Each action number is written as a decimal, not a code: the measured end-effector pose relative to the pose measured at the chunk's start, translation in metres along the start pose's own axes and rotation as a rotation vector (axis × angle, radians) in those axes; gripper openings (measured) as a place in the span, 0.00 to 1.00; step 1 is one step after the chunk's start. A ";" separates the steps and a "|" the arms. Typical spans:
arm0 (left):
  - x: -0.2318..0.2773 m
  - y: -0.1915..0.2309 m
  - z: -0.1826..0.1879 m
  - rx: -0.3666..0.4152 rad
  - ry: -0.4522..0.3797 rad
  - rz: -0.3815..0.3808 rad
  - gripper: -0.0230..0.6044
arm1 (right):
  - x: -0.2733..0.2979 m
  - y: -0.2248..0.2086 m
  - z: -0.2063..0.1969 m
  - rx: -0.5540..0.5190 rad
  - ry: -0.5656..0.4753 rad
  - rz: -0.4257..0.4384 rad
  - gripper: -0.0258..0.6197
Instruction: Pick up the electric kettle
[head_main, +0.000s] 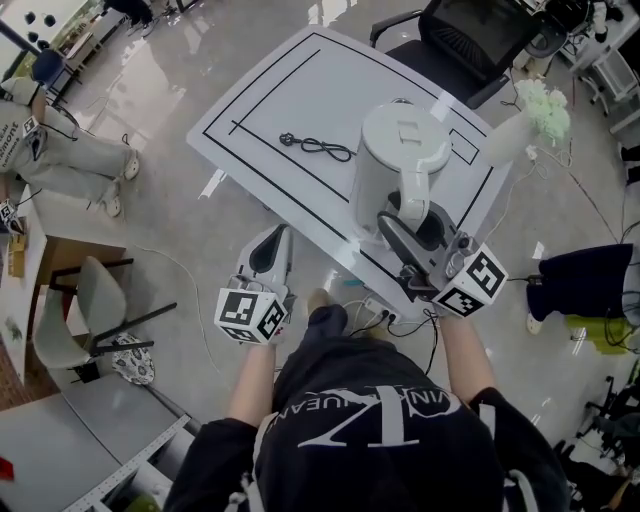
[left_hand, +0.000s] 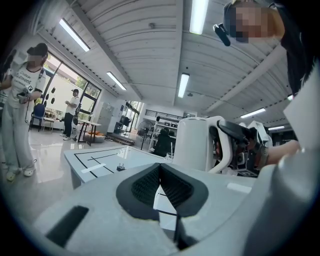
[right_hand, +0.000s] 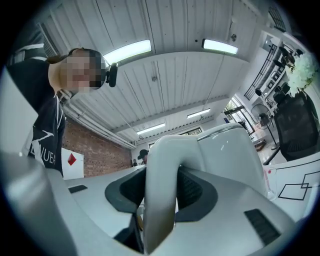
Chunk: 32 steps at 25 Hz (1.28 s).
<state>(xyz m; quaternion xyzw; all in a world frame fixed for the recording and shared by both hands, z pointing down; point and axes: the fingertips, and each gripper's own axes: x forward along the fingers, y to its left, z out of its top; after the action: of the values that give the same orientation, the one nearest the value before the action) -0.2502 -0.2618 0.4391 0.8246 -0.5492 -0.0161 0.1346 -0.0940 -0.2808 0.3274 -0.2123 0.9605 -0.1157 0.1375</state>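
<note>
Electric kettle (head_main: 398, 150), white, sits at the near right part of the white bench (head_main: 290, 90). Its handle (right_hand: 159, 185) is clamped between the pads of the right claw (head_main: 398, 232). The left claw (head_main: 278, 238) (empty, tips closed together) hangs at the bench's near edge, left of the kettle.

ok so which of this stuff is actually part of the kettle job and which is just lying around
Part of the job:
- electric kettle
- its handle
- right gripper, closed on that handle

Just lying about:
- black cable on the table
- office chair behind the table
- left gripper, shut, holding nothing
</note>
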 end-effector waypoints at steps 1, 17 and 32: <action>0.000 0.000 0.001 0.001 -0.001 0.001 0.04 | -0.001 -0.001 0.003 0.000 -0.006 -0.001 0.27; 0.001 -0.011 0.009 0.013 -0.023 -0.004 0.04 | -0.022 -0.007 0.026 -0.013 -0.044 -0.049 0.26; 0.020 -0.031 0.016 0.023 -0.037 -0.055 0.04 | -0.066 -0.020 0.044 -0.047 -0.074 -0.167 0.26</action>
<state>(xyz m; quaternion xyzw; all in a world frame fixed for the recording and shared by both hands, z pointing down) -0.2176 -0.2724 0.4185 0.8405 -0.5288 -0.0289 0.1144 -0.0156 -0.2765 0.3059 -0.2990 0.9362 -0.0964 0.1578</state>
